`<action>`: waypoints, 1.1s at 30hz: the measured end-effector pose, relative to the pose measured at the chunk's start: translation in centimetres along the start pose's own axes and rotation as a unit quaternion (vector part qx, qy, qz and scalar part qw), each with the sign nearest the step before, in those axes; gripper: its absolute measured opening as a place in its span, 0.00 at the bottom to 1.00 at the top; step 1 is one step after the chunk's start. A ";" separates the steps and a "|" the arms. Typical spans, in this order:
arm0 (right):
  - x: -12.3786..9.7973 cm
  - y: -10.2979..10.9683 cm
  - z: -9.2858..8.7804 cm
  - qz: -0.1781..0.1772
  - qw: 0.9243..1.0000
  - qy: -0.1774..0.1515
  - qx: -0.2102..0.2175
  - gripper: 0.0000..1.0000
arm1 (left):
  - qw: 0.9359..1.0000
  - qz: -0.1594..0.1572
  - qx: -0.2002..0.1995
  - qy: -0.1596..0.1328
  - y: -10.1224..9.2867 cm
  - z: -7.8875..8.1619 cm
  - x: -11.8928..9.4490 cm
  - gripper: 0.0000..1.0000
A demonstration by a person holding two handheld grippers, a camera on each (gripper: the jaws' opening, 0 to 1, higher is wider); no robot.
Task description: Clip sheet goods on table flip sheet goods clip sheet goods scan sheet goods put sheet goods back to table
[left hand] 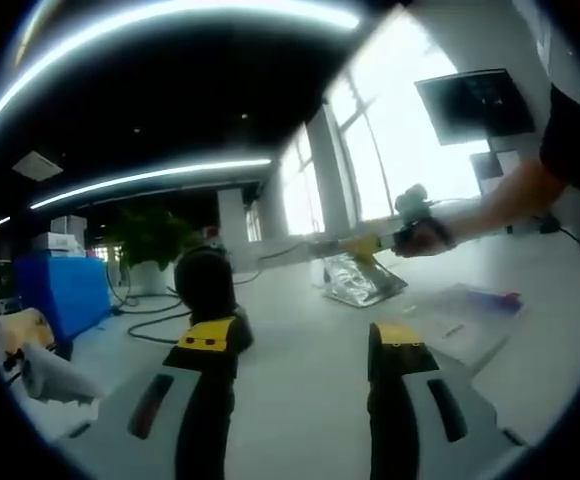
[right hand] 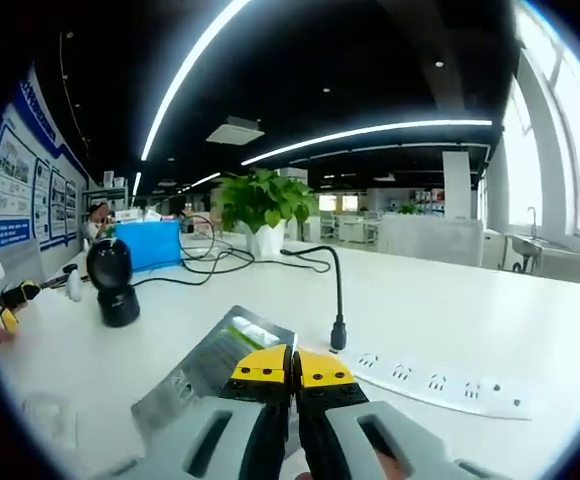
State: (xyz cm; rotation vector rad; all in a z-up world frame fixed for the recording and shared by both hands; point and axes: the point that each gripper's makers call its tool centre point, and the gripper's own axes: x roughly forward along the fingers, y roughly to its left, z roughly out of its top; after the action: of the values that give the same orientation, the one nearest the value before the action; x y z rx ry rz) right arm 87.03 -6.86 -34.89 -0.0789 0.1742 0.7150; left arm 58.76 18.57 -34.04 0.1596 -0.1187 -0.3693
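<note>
Pouch (right hand: 215,365): silvery sheet item, being pinched at its near edge between pressed-together jaws of right gripper (right hand: 292,368), lifted just above table (right hand: 490,320). Step judged: clip made, heading for scan. Next move is calling for carrying it toward scanner (right hand: 112,280), sitting at 10 o'clock, printed side facing it. Left gripper (left hand: 305,345): jaws spread, holding nothing. Left gripper view is showing pouch (left hand: 358,280) hanging at 1 o'clock, second flat packet (left hand: 470,320) lying at 3 o'clock. Right gripper view is showing power strip (right hand: 430,382), plant (right hand: 262,200).

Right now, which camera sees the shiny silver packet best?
The right gripper view: the shiny silver packet lies close, pinched in the right gripper. The left gripper view shows it small and far, hanging from that gripper.
</note>
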 end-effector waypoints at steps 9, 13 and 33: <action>0.6 -0.7 -1.0 -0.009 1.000 0.015 -0.008 0.00 | 1.000 -0.004 0.002 0.004 -0.2 -0.2 0.0 0.44; 1.1 -0.5 -1.6 -0.009 0.999 0.022 -0.022 0.00 | 1.000 -0.003 0.000 0.006 -0.2 -0.2 0.0 0.44; 2.4 -0.9 -4.7 0.017 0.995 0.091 -0.039 0.00 | 1.000 0.004 0.003 0.008 0.0 -0.2 -0.1 0.44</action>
State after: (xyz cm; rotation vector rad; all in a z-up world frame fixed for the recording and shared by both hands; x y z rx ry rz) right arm 88.75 -6.62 -39.89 -0.2169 0.3231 0.7478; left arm 58.72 18.64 -34.26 0.1672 -0.1051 -0.3588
